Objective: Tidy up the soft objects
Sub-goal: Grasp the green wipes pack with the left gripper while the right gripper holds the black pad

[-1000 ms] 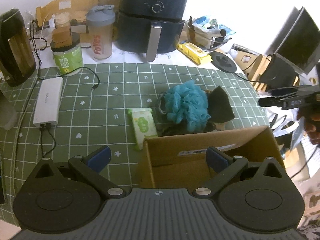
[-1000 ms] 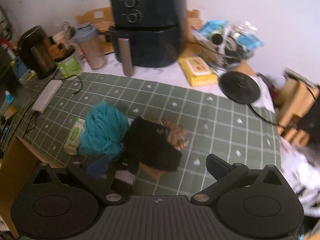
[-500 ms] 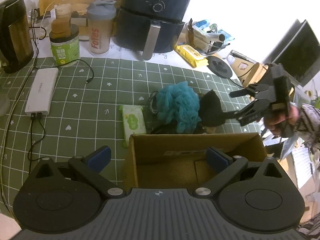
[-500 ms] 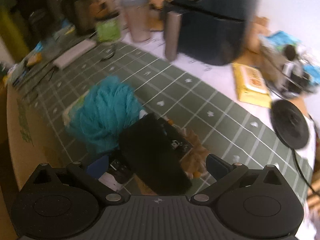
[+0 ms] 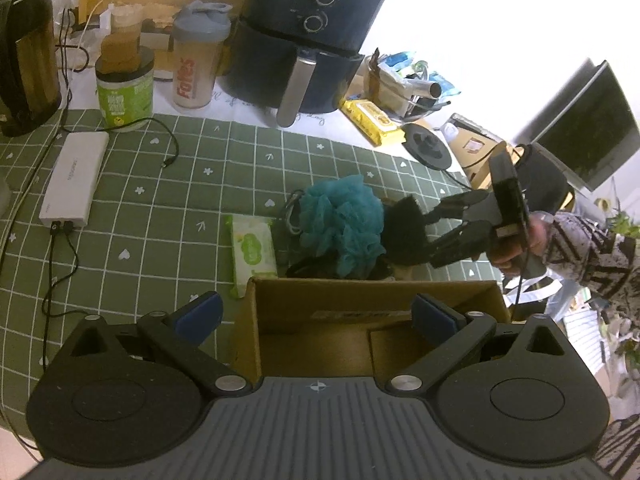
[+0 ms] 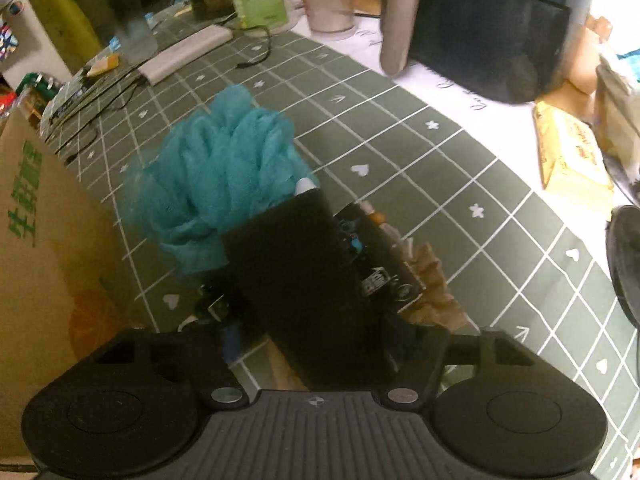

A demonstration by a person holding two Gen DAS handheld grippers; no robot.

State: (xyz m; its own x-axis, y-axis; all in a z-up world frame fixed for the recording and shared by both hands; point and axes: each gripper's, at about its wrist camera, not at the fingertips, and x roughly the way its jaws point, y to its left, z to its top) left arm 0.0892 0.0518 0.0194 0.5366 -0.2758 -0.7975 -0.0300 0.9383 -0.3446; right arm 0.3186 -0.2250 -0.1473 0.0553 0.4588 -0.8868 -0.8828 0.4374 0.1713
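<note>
Reaching in from the right edge of the left wrist view, the right tongs (image 5: 420, 228) tilt steeply down at the pile of soft things on the green checked counter (image 5: 168, 216), carried by a hand (image 5: 516, 244) in a patterned sleeve (image 5: 592, 256). Their jaws are closing, with the black fuzzy item (image 6: 304, 280) between them; seen from the right wrist camera it fills the gap, but whether the pads already press on it I cannot tell, as the dark fabric hides the fingertips.

The left tongs (image 5: 316, 314) hang over the open cardboard box (image 5: 376, 308), pointing down into it, jaws wide apart with nothing between them; the box's left wall and far rim sit in the gap.

The black item lies just beside the teal bath pouf (image 5: 340, 228), touching its right side, both right behind the box's far wall. A brown crumpled thing (image 6: 432, 288) peeks out from beneath the black one on its right. A green-and-white wipes pack (image 5: 252, 248) lies just left of the pouf, near the box's corner.

Well back on the counter stand a dark air fryer (image 5: 308, 40), a shaker bottle (image 5: 198, 60), a green-labelled jar (image 5: 124, 92) and a dark kettle (image 5: 26, 60). A white power bank (image 5: 74, 180) with cables lies toward the left, and a yellow packet (image 5: 372, 120) sits right of the fryer. The pouf crowds the black item's left flank, close to the jaw on that side.
</note>
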